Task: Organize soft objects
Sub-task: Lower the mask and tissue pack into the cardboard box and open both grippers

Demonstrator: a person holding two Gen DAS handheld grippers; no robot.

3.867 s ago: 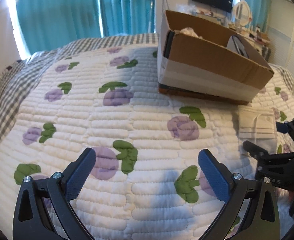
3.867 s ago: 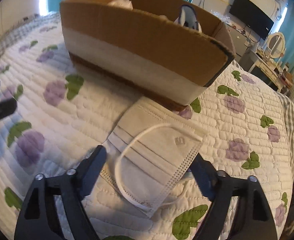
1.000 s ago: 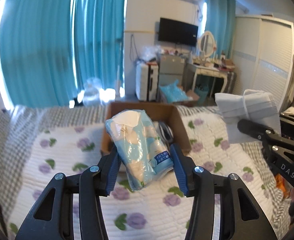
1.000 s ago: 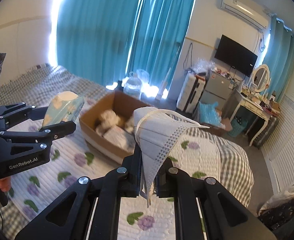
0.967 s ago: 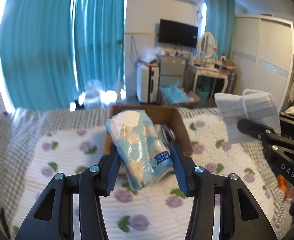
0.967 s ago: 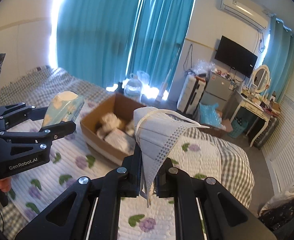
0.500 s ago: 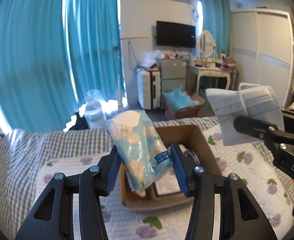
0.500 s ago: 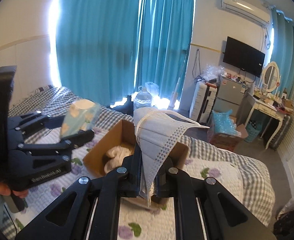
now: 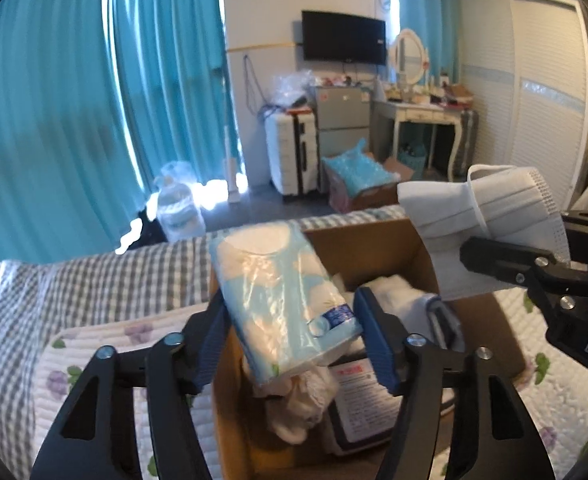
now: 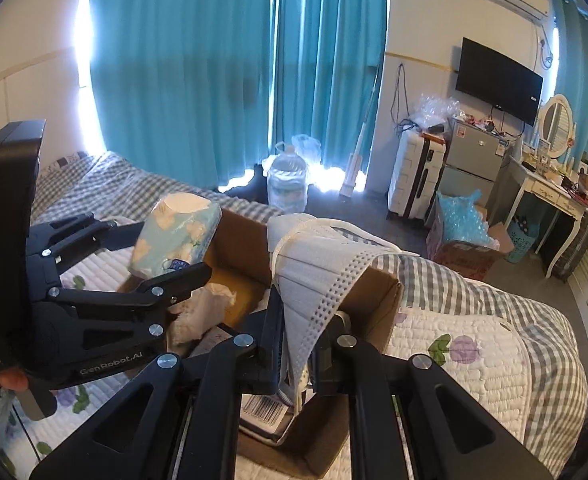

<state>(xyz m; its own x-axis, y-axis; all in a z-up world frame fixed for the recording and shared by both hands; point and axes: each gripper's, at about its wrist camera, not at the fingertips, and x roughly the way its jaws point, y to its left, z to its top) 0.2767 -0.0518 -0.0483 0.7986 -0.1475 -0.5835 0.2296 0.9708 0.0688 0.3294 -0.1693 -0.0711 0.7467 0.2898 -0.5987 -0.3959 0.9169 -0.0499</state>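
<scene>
While one tissue pack (image 9: pixel 282 300) hung between the left gripper (image 9: pixel 292 332) jaws, which had just been opening and no longer pressed it, one white face mask (image 10: pixel 318 276) stayed pinched in the closed jaws of the right gripper (image 10: pixel 298 344). Both were above one open cardboard box (image 9: pixel 378 244) of soft items on the quilted bed (image 10: pixel 474 344).

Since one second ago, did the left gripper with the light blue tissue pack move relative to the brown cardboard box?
Yes. The left gripper came forward over the cardboard box; its jaws have just been opening around the tissue pack.
</scene>
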